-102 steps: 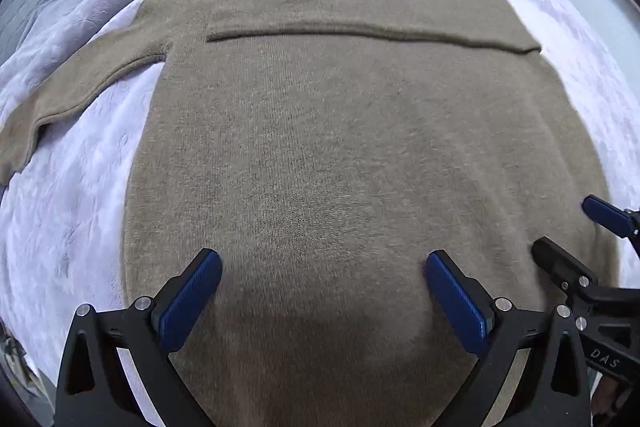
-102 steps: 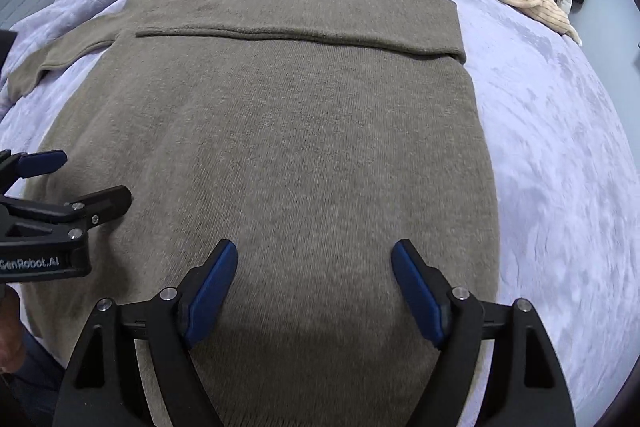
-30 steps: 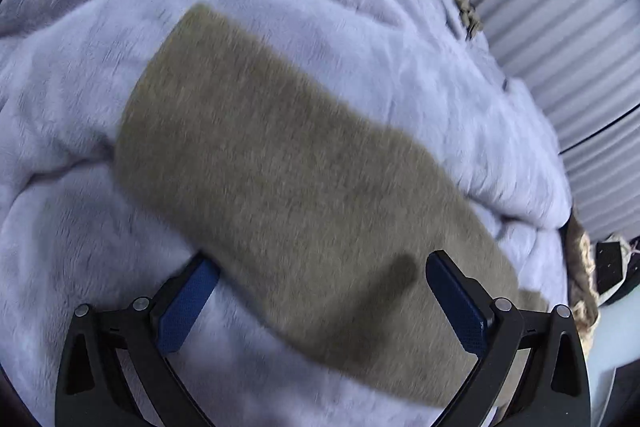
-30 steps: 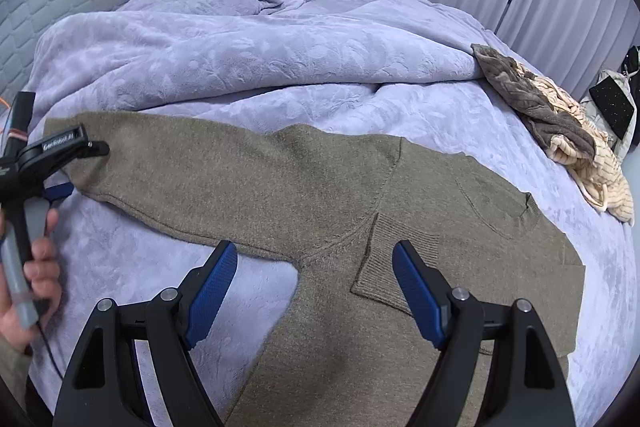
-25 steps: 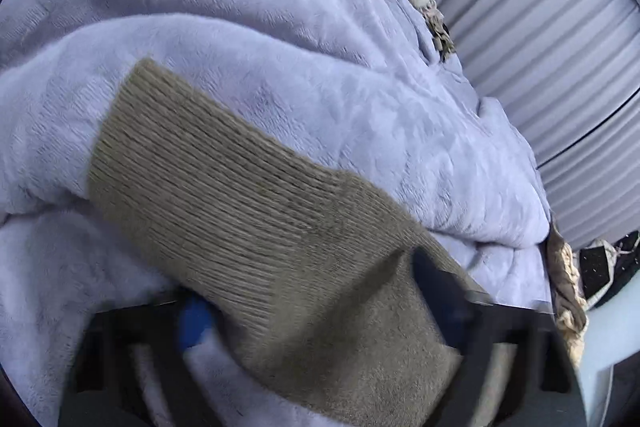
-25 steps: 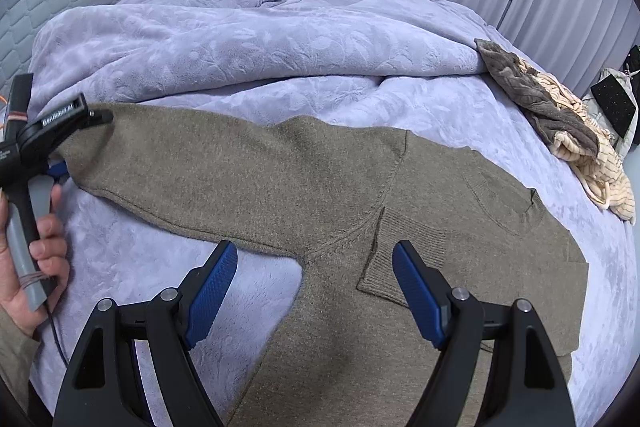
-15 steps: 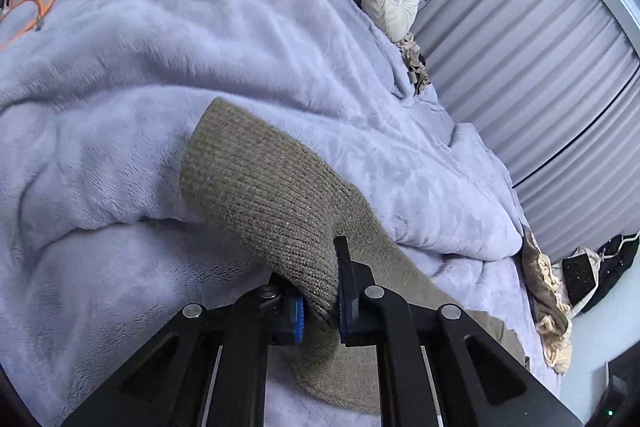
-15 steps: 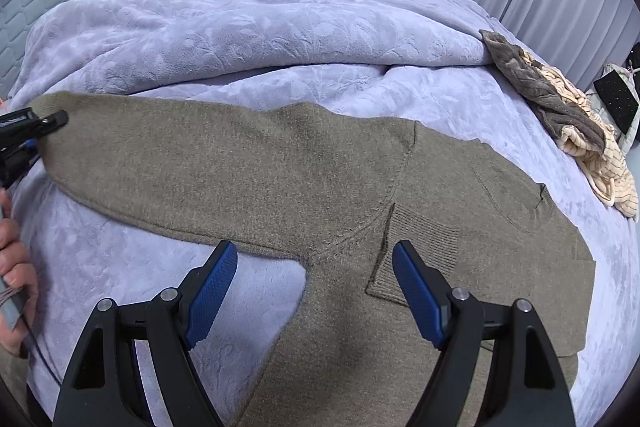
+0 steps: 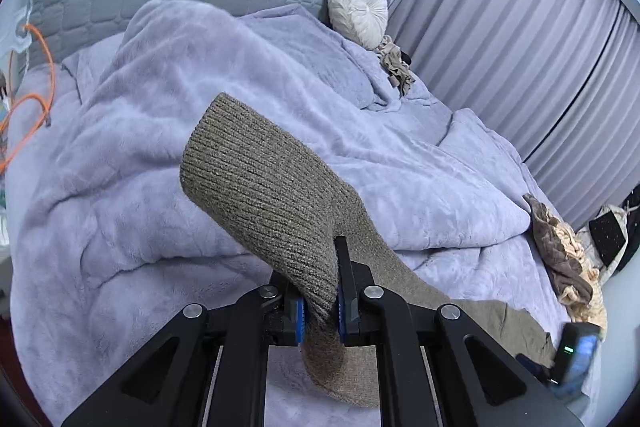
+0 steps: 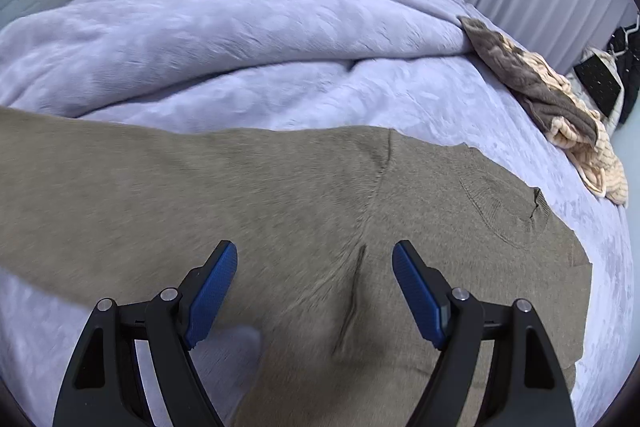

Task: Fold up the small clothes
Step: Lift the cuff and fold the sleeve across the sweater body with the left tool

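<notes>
Your left gripper (image 9: 320, 307) is pinching the ribbed cuff of the brown sweater (image 10: 320, 211), its jaws pressed together on the knit at the lower centre of the left wrist view, with the cuff (image 9: 260, 183) standing up above the lilac blanket (image 9: 120, 187). Your right gripper (image 10: 312, 291) is hovering with jaws spread and nothing between them, over the sweater where the sleeve is meeting the body. The sweater is lying across the bed, filling the lower half of the right wrist view; a pile of clothes (image 10: 552, 99) is sitting at the right edge.
</notes>
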A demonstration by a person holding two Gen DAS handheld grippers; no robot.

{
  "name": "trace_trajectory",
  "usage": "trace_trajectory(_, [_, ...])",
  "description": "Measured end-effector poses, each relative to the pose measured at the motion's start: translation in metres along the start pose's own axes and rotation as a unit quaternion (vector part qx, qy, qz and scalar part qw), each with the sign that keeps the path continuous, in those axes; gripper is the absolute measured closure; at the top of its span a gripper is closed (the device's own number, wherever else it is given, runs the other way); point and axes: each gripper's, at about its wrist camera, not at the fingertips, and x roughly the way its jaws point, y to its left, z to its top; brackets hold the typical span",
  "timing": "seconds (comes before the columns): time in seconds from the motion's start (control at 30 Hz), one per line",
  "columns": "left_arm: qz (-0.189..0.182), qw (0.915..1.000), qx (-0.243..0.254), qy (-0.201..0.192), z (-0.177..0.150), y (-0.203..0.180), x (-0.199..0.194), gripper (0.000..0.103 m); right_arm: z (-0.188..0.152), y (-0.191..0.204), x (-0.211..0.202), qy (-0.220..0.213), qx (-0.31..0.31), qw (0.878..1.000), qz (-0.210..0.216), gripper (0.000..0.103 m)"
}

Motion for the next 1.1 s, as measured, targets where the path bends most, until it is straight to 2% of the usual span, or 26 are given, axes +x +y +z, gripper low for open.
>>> trace_trajectory(0.07, [-0.003,1.0,0.007,0.004,0.002,-0.009,-0.004,0.091,0.003,0.011,0.016,0.026,0.002,0.999,0.03,0.02])
trace_trajectory(0.13, [-0.004,0.9998,0.016,0.009,0.003,-0.018,-0.006,0.091,0.003,0.03,0.02,0.044,-0.011,0.995,0.094,0.02])
trace_trajectory(0.2, [-0.002,0.9995,0.029,0.013,0.003,-0.029,-0.008,0.091,0.004,0.037,0.011,0.03,-0.018,0.993,0.113,0.02])
trace_trajectory(0.3, [0.001,0.9983,0.056,0.017,0.001,-0.052,-0.014,0.091,0.003,0.022,-0.004,0.015,0.004,0.993,0.114,0.02])
trace_trajectory(0.53, [0.008,0.9921,0.118,0.042,-0.012,-0.121,-0.013,0.091,-0.003,-0.048,-0.02,0.006,0.037,0.995,0.092,0.02])
trace_trajectory(0.83, [-0.004,0.9795,0.189,0.068,-0.052,-0.218,-0.007,0.091,-0.017,-0.147,-0.021,0.008,0.061,0.997,0.054,0.02])
trace_trajectory(1.1, [-0.024,0.9696,0.22,0.104,-0.095,-0.292,0.005,0.091,-0.04,-0.205,-0.015,0.023,0.049,0.998,0.035,0.02])
